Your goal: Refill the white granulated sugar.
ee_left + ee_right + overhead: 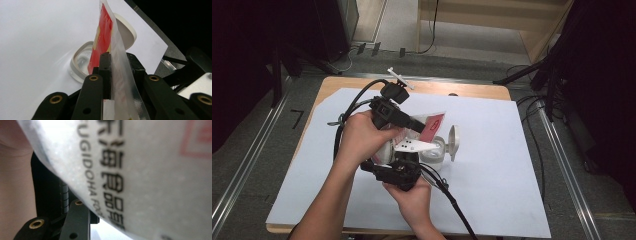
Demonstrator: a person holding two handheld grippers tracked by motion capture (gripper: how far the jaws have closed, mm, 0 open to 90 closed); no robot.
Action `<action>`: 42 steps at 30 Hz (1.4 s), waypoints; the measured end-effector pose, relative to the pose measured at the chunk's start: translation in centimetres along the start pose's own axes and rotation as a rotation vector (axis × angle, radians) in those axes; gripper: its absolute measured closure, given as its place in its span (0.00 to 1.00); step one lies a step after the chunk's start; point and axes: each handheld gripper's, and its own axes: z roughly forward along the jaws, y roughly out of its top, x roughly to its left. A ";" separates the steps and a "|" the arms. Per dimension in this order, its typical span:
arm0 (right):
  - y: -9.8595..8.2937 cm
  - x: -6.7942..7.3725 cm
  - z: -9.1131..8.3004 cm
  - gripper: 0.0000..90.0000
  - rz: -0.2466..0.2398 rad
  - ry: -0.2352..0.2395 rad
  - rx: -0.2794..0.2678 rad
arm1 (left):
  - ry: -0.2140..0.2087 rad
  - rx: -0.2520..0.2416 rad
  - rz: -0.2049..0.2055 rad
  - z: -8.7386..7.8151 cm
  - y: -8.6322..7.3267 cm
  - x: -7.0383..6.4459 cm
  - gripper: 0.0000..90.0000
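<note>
Right tool [409, 150] jaws hidden behind packet [150, 170].

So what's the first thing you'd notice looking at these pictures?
The red and clear packet, standing on edge and clamped in the left gripper, is held right above an open white container in the middle of the white sheet on the table. The container's lid stands flipped up beside it. In the right gripper view, the packet's black printed lettering sits huge and close.
</note>
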 end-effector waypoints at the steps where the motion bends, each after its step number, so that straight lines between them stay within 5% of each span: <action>1: 0.0 0.0 0.0 0.72 0.000 0.000 -0.002 | 0.000 0.002 -0.002 0.0 0.0 0.0 0.86; 17: -0.2 0.0 -0.4 0.72 0.038 0.017 -0.029 | 0.005 0.008 -0.003 -0.6 -0.3 -0.6 0.81; 29: -0.3 0.0 -0.2 0.72 0.011 0.008 -0.010 | 0.042 0.019 0.000 -0.5 -0.3 -0.4 0.94; 42: -0.1 0.2 -0.4 0.71 -0.019 0.008 0.009 | 0.037 -0.010 -0.001 -0.2 0.0 -0.6 0.92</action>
